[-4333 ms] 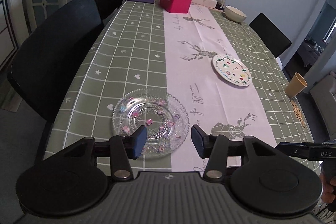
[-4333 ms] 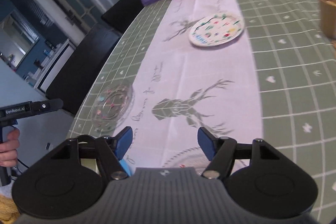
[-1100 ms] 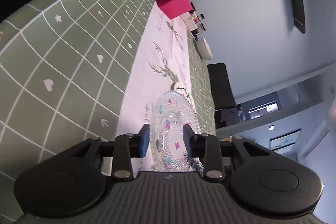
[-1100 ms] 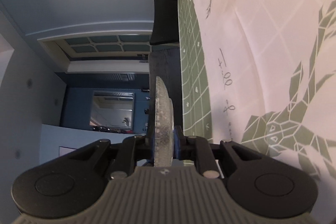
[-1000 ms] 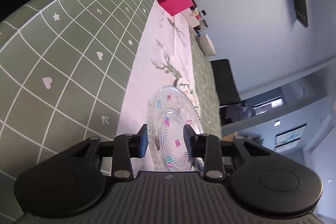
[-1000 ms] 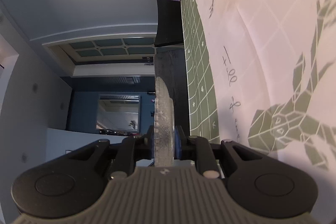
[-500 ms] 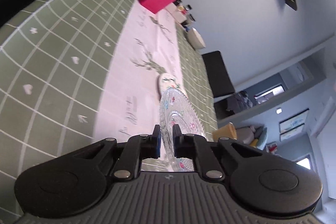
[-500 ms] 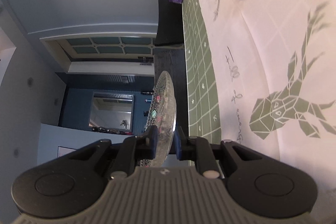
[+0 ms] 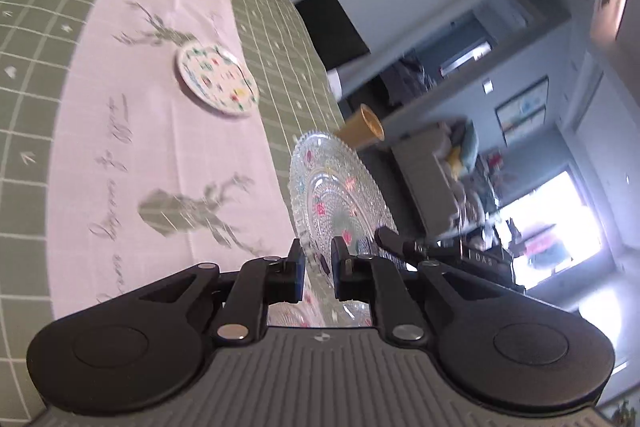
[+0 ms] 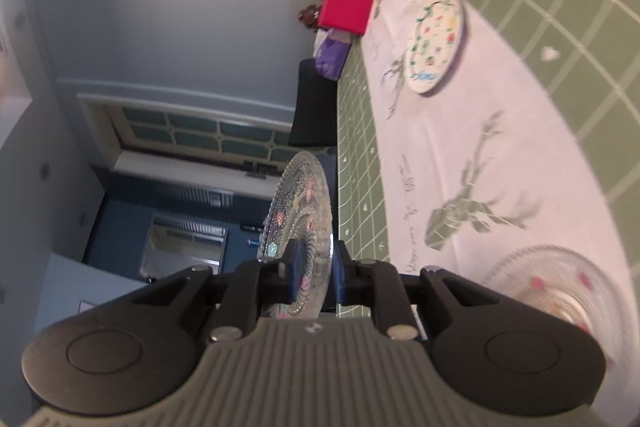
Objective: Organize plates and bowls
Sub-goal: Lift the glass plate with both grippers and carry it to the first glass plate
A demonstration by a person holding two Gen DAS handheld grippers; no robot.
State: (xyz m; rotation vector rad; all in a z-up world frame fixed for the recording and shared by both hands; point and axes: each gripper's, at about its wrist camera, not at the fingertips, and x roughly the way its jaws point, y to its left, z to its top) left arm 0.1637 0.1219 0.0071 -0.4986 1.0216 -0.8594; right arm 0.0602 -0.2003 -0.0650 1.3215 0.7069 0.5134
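Left gripper (image 9: 316, 269) is clamped on a glass plate's (image 9: 336, 199) rim, plate tilted up on edge above the table (image 9: 36, 27). Right gripper (image 10: 314, 273) pinches its own glass plate (image 10: 298, 211), also edge-up; there's possibly 1 more, blurry, glass dish (image 10: 560, 291) lying flat.

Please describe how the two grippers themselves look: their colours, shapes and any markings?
Both look the same. The left gripper and the right gripper each have a grey ribbed body with a small logo, two black linkage arms on round black discs with silver pivot pins, and blue pads on the fingertips. No cables show.
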